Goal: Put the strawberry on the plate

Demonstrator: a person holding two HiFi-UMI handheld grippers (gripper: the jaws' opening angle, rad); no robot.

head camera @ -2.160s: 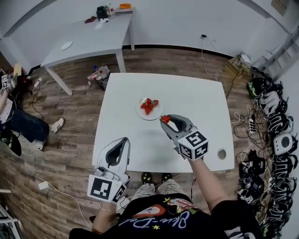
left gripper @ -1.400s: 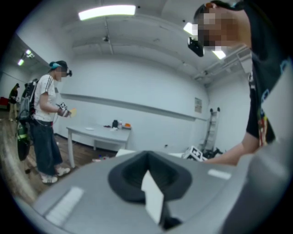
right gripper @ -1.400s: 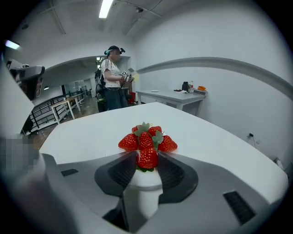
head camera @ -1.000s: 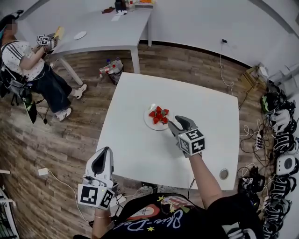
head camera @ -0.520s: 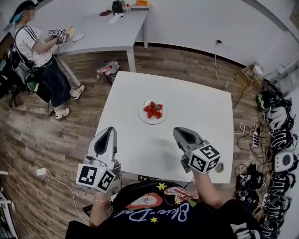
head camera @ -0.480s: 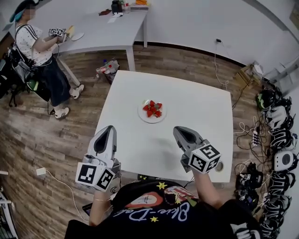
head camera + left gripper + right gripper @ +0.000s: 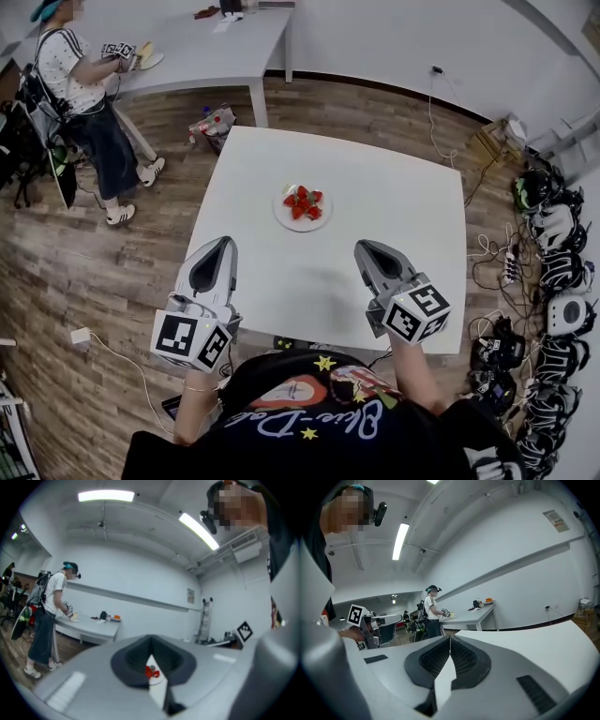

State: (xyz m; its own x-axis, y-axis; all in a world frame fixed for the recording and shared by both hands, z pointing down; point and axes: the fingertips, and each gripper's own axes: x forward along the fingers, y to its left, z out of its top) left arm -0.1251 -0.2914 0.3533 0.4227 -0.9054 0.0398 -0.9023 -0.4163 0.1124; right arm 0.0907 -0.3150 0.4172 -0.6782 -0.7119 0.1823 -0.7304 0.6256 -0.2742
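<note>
Several red strawberries point(image 7: 301, 202) lie heaped on a small white plate point(image 7: 287, 218) in the middle of the white table point(image 7: 394, 197). Both grippers hover over the table's near edge, well short of the plate. My left gripper point(image 7: 225, 242) is shut and holds nothing. My right gripper point(image 7: 362, 246) is also shut and empty. In the left gripper view the strawberries point(image 7: 151, 671) show through the slit under the closed jaws of the left gripper point(image 7: 151, 641). The right gripper view shows the right gripper point(image 7: 450, 638) with its ribbed pads pressed together.
A second grey table point(image 7: 216, 47) stands at the back left, with a person point(image 7: 80, 84) beside it holding other grippers. Helmets and cables point(image 7: 553, 234) line the floor on the right. A bag point(image 7: 214, 122) lies on the floor beyond the table's far left corner.
My right gripper, holding a strawberry at first and then at the plate a second ago, has drawn back to the near edge, shut and empty. The left gripper came forward a little.
</note>
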